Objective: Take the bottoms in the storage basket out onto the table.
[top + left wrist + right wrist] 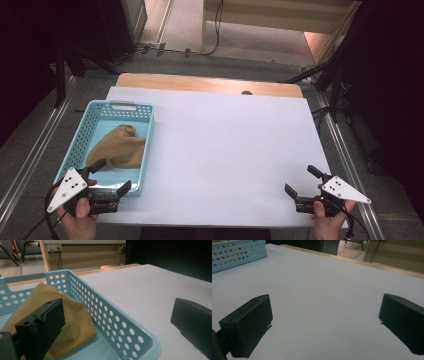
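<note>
Straddling the near right corner of a pale blue perforated basket (95, 116), the left gripper (111, 176) stands wide open, one jaw inside beside the crumpled tan cloth (116, 146), the other outside over the white table (230, 150). The reach for the cloth looks just begun; next, both jaws must clear the rim. The right gripper (303, 182), also open and empty, hovers at the table's near right edge, with bare surface between.

Dim room, evenly lit table (225, 145), soft shadows, slightly blurred close-ups.
</note>
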